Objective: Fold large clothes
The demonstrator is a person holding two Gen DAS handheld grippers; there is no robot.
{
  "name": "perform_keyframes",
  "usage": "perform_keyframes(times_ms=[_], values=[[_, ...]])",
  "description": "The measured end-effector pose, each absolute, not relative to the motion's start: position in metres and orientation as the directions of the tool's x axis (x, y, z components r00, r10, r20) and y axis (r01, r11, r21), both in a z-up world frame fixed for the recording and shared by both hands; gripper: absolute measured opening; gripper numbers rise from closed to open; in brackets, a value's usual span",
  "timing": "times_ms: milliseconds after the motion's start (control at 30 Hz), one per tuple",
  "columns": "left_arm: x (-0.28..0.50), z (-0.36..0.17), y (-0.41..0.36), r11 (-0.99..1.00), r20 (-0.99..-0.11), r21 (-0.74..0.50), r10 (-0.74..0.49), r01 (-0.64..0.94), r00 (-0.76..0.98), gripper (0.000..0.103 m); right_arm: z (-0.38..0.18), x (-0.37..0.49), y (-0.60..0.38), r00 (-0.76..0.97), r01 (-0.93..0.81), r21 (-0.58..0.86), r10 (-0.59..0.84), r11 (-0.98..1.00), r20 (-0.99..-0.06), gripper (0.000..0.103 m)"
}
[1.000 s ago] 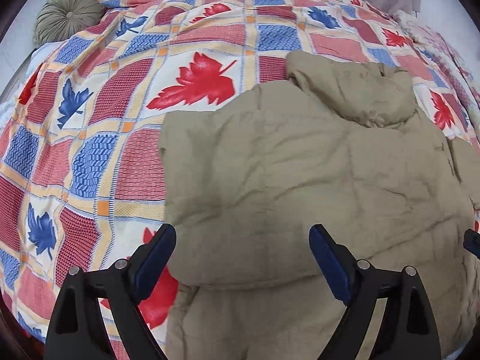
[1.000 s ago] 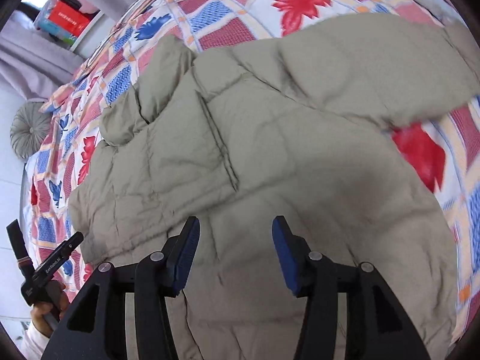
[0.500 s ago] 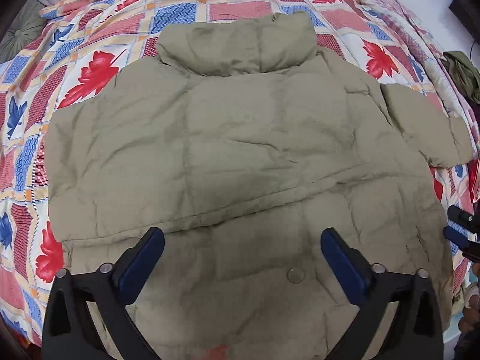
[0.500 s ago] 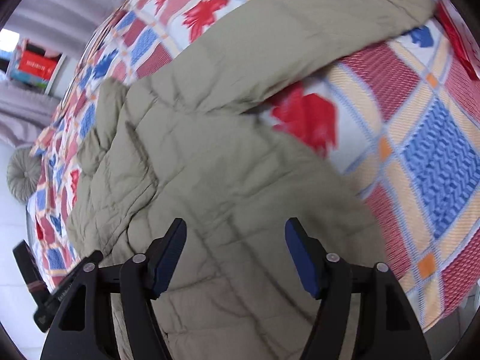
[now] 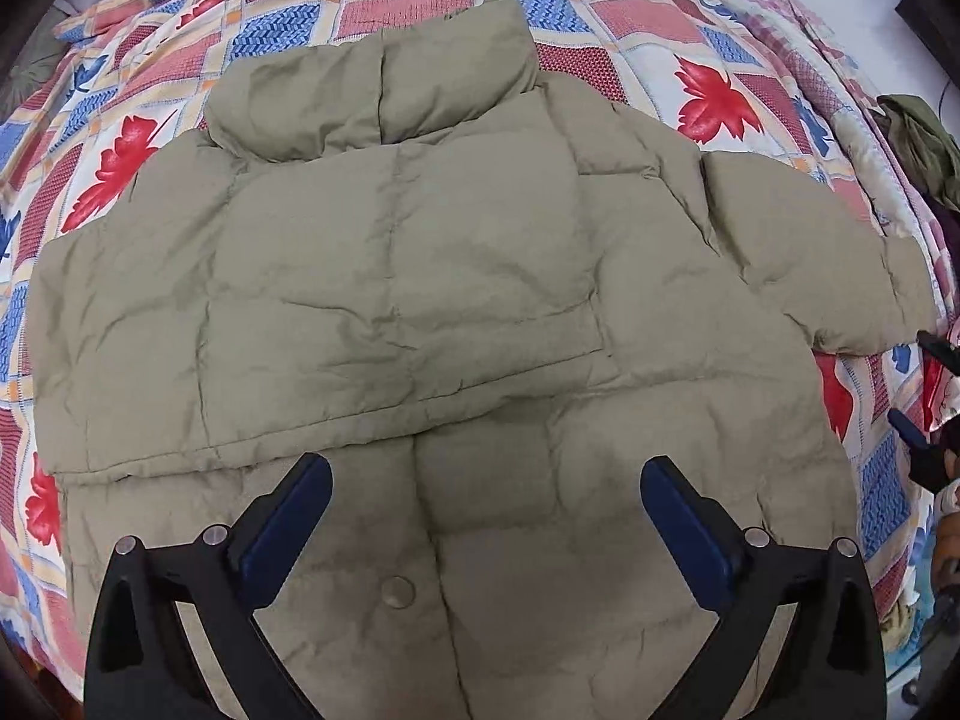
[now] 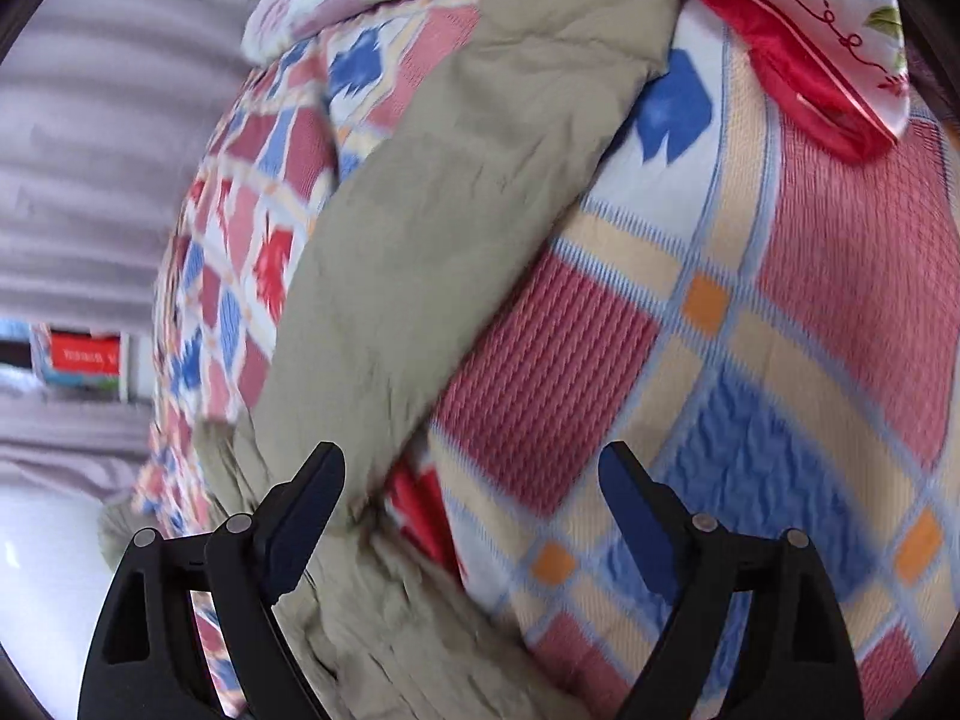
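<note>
Olive puffer jacket (image 5: 420,276) is spread on the quilted bed (image 5: 624,54), collar at 12 o'clock. Left sleeve appears folded in; right sleeve (image 6: 480,198) is judged next, needing pinch and inward carry. Left claw (image 5: 486,516) and right claw (image 6: 471,495) are spread, nothing held.

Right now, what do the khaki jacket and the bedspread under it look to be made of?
Jacket: seemingly a thin matte woven shell over soft padding; it shows stitched puffy panels and fine crinkles. Bedspread: looks like textured woven or knitted cloth, with ribbed checks and leaf motifs.
</note>
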State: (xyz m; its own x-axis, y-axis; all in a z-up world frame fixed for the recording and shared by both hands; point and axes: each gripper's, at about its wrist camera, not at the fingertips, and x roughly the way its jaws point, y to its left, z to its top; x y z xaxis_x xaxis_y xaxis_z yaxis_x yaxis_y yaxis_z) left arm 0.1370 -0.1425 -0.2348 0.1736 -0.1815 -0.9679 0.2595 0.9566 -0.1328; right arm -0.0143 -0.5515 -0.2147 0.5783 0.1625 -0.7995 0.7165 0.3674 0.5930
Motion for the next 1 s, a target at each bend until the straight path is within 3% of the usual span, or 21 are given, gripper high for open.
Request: perform_keyframes(times_ms=[433, 500, 533, 567, 633, 800, 1000], values=[[0.149, -0.235, -0.162, 0.974, -0.973, -0.099, -0.138, 0.205, 0.187, 0.103, -0.248, 0.038, -0.649, 0.657, 0.727, 0.653, 0.062, 0.212, -0.752, 0.088], [0.153, -0.236, -0.163, 0.975, -0.972, -0.102, -0.140, 0.199, 0.187, 0.103, -0.246, 0.044, -0.656, 0.664, 0.727, 0.659, 0.048, 0.192, -0.746, 0.079], [0.154, -0.236, -0.163, 0.975, -0.972, -0.103, -0.141, 0.195, 0.191, 0.103, -0.247, 0.046, -0.659, 0.673, 0.721, 0.671, 0.060, 0.173, -0.738, 0.063], [0.156, -0.234, -0.163, 0.976, -0.970, -0.105, -0.143, 0.193, 0.198, 0.103, -0.249, 0.047, -0.661, 0.686, 0.709, 0.689, 0.080, 0.150, -0.723, 0.038], [0.159, -0.231, -0.164, 0.975, -0.966, -0.111, -0.151, 0.190, 0.212, 0.103, -0.251, 0.049, -0.664, 0.719, 0.676, 0.729, 0.119, 0.104, -0.684, 0.008], [0.164, -0.225, -0.158, 0.970, -0.960, -0.100, -0.152, 0.221, 0.235, 0.103, -0.218, 0.059, -0.651, 0.773, 0.597, 0.784, 0.139, 0.169, -0.619, 0.007], [0.168, -0.219, -0.131, 0.974, -0.955, -0.096, -0.148, 0.203, 0.257, 0.103, -0.151, 0.110, -0.586, 0.804, 0.426, 0.803, 0.232, 0.417, -0.547, 0.007]])
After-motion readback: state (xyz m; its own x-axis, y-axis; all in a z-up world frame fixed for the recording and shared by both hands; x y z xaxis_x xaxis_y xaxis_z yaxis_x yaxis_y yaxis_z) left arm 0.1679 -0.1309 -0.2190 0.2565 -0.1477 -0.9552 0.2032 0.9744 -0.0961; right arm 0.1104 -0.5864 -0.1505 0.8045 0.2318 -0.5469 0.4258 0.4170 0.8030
